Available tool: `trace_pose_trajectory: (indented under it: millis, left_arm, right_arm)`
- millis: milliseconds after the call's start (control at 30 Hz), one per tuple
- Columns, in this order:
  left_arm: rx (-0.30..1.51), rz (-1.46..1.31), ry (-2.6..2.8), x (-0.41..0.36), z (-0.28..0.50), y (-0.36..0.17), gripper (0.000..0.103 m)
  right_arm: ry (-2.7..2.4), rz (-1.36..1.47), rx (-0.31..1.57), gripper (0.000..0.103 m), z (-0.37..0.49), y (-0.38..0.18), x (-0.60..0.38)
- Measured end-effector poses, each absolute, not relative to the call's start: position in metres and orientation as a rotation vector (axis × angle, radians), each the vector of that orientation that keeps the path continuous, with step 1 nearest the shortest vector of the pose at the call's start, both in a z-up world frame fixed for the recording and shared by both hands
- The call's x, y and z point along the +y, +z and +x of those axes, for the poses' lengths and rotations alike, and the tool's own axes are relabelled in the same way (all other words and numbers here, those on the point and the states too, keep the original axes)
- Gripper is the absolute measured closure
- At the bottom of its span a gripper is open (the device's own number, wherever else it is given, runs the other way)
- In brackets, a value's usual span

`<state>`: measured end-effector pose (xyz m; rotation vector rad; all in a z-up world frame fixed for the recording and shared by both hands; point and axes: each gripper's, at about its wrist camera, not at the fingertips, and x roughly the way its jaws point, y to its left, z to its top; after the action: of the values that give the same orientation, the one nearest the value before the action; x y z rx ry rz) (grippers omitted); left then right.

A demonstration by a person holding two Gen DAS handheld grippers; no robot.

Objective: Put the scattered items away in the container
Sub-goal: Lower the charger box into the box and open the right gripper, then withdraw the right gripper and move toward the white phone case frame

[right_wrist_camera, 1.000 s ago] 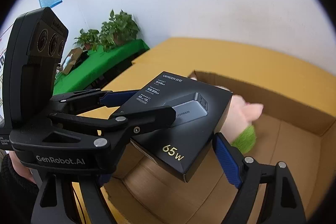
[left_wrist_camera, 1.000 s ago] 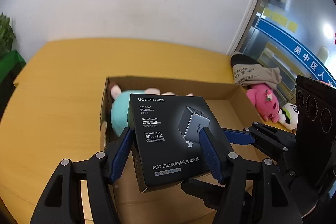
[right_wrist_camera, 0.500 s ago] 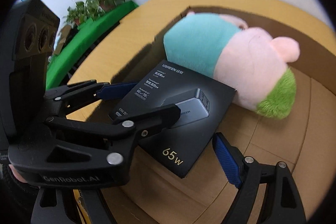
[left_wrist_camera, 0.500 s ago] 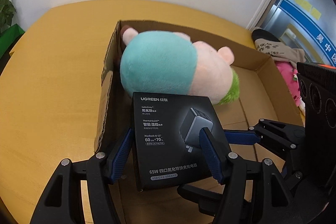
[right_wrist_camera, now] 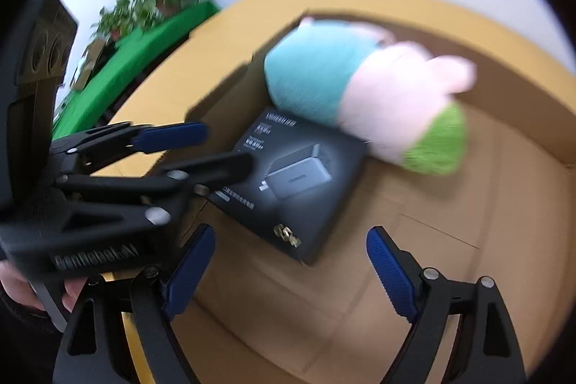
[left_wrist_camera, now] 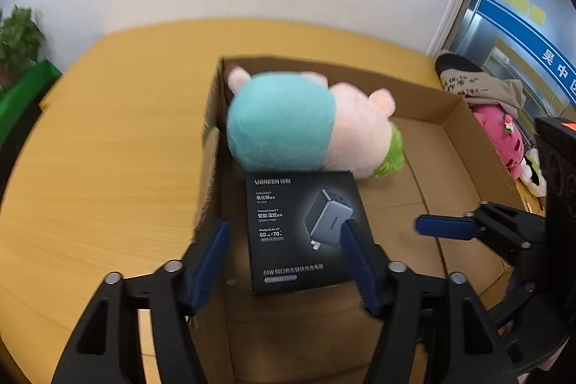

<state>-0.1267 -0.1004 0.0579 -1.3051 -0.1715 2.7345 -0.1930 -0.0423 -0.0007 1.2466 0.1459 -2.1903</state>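
A black UGREEN charger box [left_wrist_camera: 298, 229] lies flat on the floor of the cardboard box [left_wrist_camera: 464, 146], against a teal, pink and green plush toy [left_wrist_camera: 306, 128]. My left gripper [left_wrist_camera: 284, 261] is open, its blue pads on either side of the charger box and apart from it. My right gripper [right_wrist_camera: 288, 272] is open and empty, just behind the charger box [right_wrist_camera: 298, 179], over the cardboard box floor [right_wrist_camera: 450, 240]. The plush [right_wrist_camera: 363, 89] lies at the far end. The left gripper [right_wrist_camera: 172, 146] also shows in the right wrist view.
The cardboard box stands on a yellow wooden table [left_wrist_camera: 100, 150]. A pink plush [left_wrist_camera: 500, 135] and a beige cloth toy [left_wrist_camera: 478, 85] lie outside the box at its right. A green surface with plants [right_wrist_camera: 144, 42] stands beyond the table's left edge.
The left gripper opened and let go of the charger box, which now lies on the cardboard box floor. Both grippers pulled back a little.
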Motion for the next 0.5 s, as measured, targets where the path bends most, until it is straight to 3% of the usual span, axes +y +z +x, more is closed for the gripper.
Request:
trace_pose_trajectory:
  millis: [100,167,233,500]
  left_arm:
    - [-0.114,-1.161,2.856,-0.095,-0.093,0.079,0.005]
    - [-0.039,-1.060,2.937,-0.085,-0.068,0.091,0.000]
    - [0.013,-1.003,2.974,-0.072,-0.048,0.097,0.000]
    - [-0.067,-0.948,2.925,-0.031,-0.005,0.102,0.000]
  right_arm:
    - [-2.360,1.105,0.155,0.010,-0.157,0.024,-0.011]
    - [-2.450,1.016,0.161,0.007,-0.127,0.037,0.016]
    - [-2.533,0.959,0.189,0.002,-0.102,0.045,0.037]
    - [-2.634,0.944,0.155,0.001,-0.065,0.058,0.092]
